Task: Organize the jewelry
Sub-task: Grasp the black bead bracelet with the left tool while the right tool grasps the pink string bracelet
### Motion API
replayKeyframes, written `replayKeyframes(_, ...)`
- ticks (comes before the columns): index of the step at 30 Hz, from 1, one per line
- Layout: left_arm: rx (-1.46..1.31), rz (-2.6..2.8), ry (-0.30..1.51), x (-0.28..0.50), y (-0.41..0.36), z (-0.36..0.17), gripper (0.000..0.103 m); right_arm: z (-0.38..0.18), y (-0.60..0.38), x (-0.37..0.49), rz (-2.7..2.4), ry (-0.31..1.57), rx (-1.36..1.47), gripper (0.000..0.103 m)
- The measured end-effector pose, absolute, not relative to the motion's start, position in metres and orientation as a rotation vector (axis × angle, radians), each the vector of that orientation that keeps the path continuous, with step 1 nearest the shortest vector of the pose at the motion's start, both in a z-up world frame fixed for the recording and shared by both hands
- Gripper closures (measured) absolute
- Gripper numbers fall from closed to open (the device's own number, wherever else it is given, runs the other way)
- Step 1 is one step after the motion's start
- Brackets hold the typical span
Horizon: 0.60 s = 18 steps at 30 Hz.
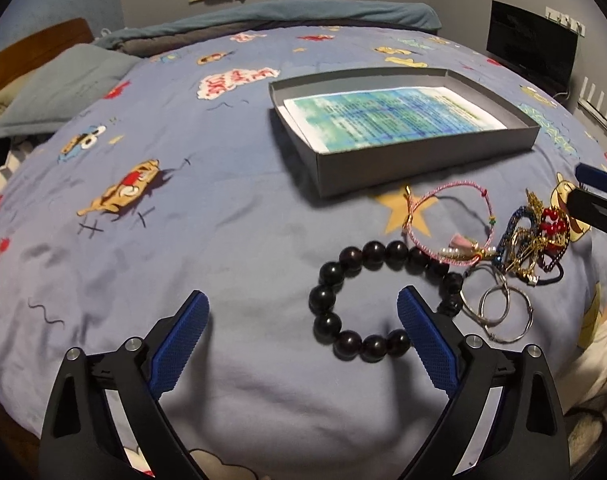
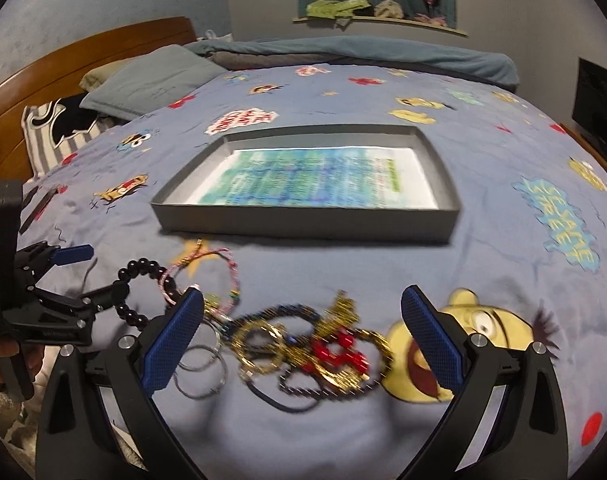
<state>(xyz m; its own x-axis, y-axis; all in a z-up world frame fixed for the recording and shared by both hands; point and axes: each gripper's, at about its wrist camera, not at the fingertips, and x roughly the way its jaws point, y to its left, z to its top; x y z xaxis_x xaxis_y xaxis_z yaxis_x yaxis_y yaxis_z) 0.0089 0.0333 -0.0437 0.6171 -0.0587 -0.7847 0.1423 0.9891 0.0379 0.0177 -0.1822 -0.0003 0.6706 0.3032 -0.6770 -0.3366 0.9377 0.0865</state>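
Both tongs you are holding are released: left tongs (image 1: 303, 312) hovering over the black bead bracelet (image 1: 383, 300), right tongs (image 2: 303, 312) over the tangled jewelry (image 2: 311, 344), near the grey box (image 2: 303, 224).

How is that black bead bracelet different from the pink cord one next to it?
The black bead bracelet is a ring of big, round, glossy dark beads; the pink cord bracelet is a thin woven string with small charms. The bead bracelet lies flat on the bedspread, while part of the cord bracelet's loop arches up off it. The cord bracelet lies nearer the gray box. Both are closed loops, and they overlap.
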Motion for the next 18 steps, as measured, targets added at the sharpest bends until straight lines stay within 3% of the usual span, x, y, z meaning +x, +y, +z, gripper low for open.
replayKeyframes(3, 0.089, -0.137, 0.911, 0.009, 0.035, -0.048, 0.014, -0.005, -0.168, 0.024, 0.396, 0.778, -0.05, 0.02)
replayKeyframes(7, 0.09, -0.176, 0.926, 0.01, 0.036, -0.051, 0.042, -0.015, -0.152, 0.032, 0.436, 0.81, -0.041, 0.038)
replayKeyframes(10, 0.086, -0.201, 0.92, 0.008, 0.034, -0.051, 0.052, -0.022, -0.144, 0.039, 0.454, 0.835, -0.028, 0.051)
replayKeyframes(14, 0.103, -0.216, 0.926, 0.01, 0.031, -0.055, 0.059, -0.03, -0.136, 0.046, 0.462, 0.86, -0.023, 0.069)
replayKeyframes(18, 0.094, -0.223, 0.931, 0.015, 0.031, -0.061, 0.063, -0.035, -0.131, 0.05, 0.467, 0.868, -0.028, 0.08)
